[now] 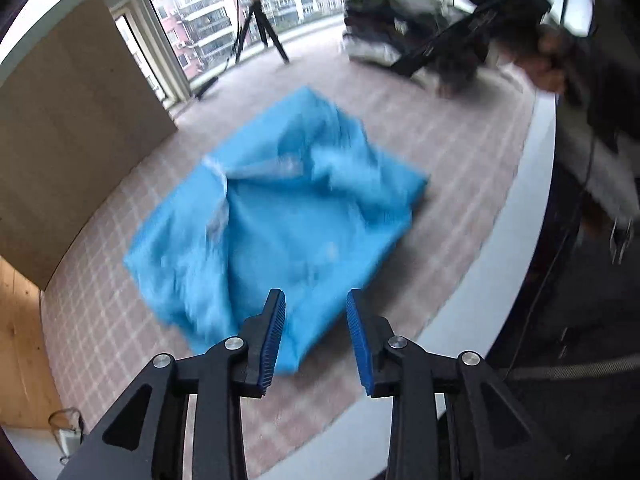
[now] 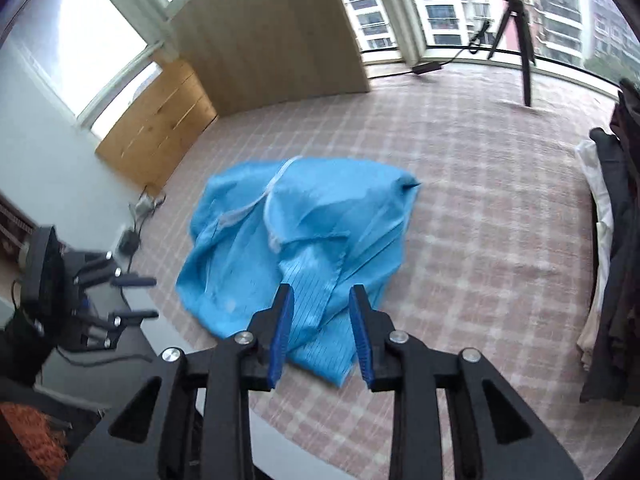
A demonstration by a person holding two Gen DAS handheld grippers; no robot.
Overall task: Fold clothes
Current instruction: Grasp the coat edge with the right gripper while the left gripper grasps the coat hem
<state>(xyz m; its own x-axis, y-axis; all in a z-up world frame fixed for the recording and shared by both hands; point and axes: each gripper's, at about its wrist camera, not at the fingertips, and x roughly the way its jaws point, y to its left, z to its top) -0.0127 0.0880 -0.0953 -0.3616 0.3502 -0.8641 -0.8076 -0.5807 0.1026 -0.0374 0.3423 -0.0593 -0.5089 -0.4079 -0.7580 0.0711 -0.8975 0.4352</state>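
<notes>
A bright blue garment (image 1: 280, 216) lies crumpled and partly folded on the pink checked tablecloth (image 1: 460, 140), with a white collar trim showing. My left gripper (image 1: 315, 300) hovers above its near edge, open, with nothing between the blue pads. In the right wrist view the same garment (image 2: 304, 232) lies ahead. My right gripper (image 2: 322, 296) hangs over its near corner, open and holding nothing. The left gripper (image 2: 140, 298) also shows at the left of that view, with its fingers apart. A blurred hand (image 1: 548, 64) holds the right gripper at the top right.
A pile of dark and white clothes (image 2: 616, 240) sits at the table's right side, seen also as the pile (image 1: 384, 28). A tripod (image 2: 520, 32) stands by the windows. A wooden board (image 1: 72, 120) leans at the left. The table's white rim (image 1: 500, 240) curves nearby.
</notes>
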